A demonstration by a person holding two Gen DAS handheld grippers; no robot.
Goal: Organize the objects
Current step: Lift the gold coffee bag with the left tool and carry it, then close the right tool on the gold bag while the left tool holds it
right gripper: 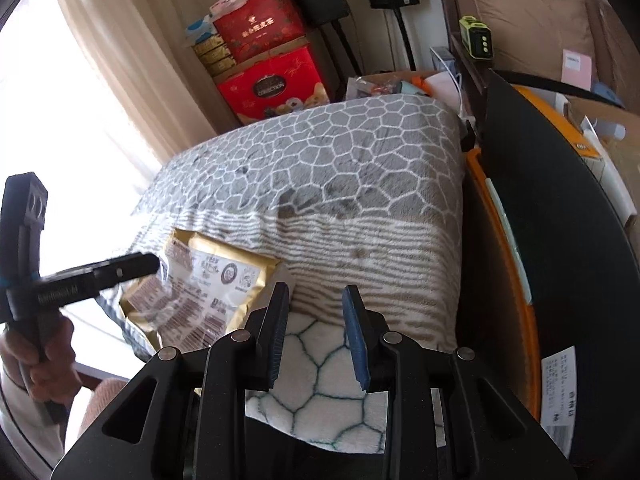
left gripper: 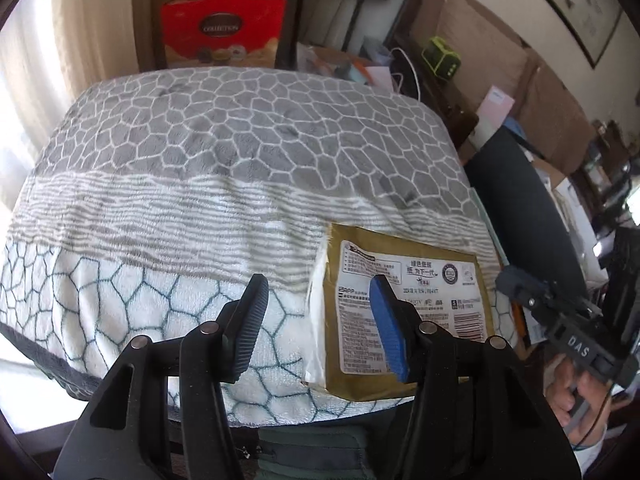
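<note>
A flat gold package (left gripper: 404, 320) with a white printed label lies on the grey-and-white patterned blanket (left gripper: 224, 152), near its front right corner. My left gripper (left gripper: 319, 282) hovers over the package's left edge, where a clear plastic flap sticks out. Its jaws are open and its blue-padded finger (left gripper: 386, 320) is in front of the label. In the right wrist view the package (right gripper: 208, 280) lies left of my right gripper (right gripper: 317, 290), which stands open above bare blanket (right gripper: 360, 184) with nothing between its fingers. A hand (right gripper: 40, 356) holds the left gripper (right gripper: 140, 266) over the package.
Red gift boxes (right gripper: 272, 80) are stacked behind the blanket beside a curtain (right gripper: 100, 60). A tall black panel (right gripper: 560, 220) with an orange edge stands along the blanket's right side. Behind it are cardboard, a green device (right gripper: 476, 40) and other clutter.
</note>
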